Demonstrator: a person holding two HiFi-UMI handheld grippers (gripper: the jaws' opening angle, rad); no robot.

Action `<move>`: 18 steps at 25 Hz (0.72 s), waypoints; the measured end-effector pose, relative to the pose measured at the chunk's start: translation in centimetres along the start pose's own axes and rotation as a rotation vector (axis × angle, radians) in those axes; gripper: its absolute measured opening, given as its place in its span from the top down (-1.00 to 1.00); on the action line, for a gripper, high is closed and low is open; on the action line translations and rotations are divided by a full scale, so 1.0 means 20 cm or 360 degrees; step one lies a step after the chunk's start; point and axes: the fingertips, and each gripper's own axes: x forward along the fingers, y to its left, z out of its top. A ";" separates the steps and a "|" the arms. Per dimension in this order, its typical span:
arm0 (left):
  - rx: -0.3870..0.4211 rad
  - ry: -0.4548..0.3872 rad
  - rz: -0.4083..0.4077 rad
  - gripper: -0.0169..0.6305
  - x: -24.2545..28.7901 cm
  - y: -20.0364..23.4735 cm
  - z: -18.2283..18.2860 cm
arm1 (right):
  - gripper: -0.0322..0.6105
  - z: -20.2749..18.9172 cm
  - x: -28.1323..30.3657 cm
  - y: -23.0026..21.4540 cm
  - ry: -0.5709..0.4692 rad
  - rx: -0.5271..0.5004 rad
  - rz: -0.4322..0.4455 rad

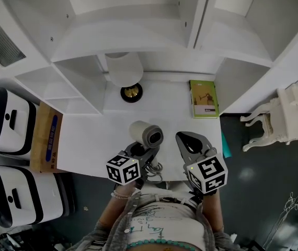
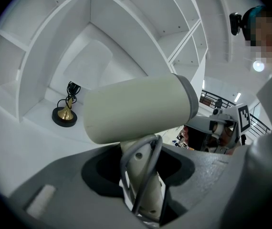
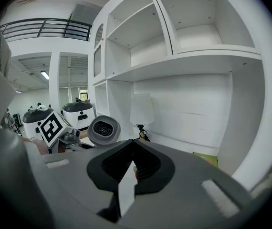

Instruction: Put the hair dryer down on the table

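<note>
left gripper (image 2: 143, 185) clamped on the handle of the hair dryer (image 2: 136, 109), whose barrel lies crosswise above the jaws, over the near edge of the table (image 1: 91, 140). right gripper (image 3: 133, 147) just beside it, jaws together, holding nothing.

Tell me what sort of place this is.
Probably a mock home corner set up in a large hall: white built-in shelves over a white table with a lamp and a green book, and bulky white machines parked beside it.
</note>
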 end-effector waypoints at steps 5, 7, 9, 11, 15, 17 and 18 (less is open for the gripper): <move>0.0006 0.0023 0.0019 0.37 0.01 0.02 -0.03 | 0.81 -0.01 -0.01 0.00 0.0009 -0.0010 -0.0005; 0.0006 0.0031 0.0022 0.37 0.01 0.03 -0.04 | 0.81 -0.01 -0.01 0.00 0.0017 -0.0019 -0.0012; 0.0003 0.0034 0.0026 0.37 0.01 0.04 -0.05 | 0.81 -0.02 -0.02 0.00 0.0023 -0.0022 -0.0011; -0.0002 0.0039 0.0032 0.37 0.02 0.05 -0.06 | 0.81 -0.03 -0.02 0.00 0.0026 -0.0024 -0.0011; -0.0011 0.0053 0.0045 0.37 0.02 0.07 -0.09 | 0.81 -0.03 -0.02 0.00 0.0031 -0.0030 -0.0008; -0.0020 0.0062 0.0050 0.37 0.02 0.08 -0.10 | 0.81 -0.03 -0.02 0.01 0.0035 -0.0031 -0.0006; -0.0024 0.0065 0.0050 0.37 0.02 0.09 -0.11 | 0.81 -0.04 -0.02 0.01 0.0037 -0.0033 -0.0006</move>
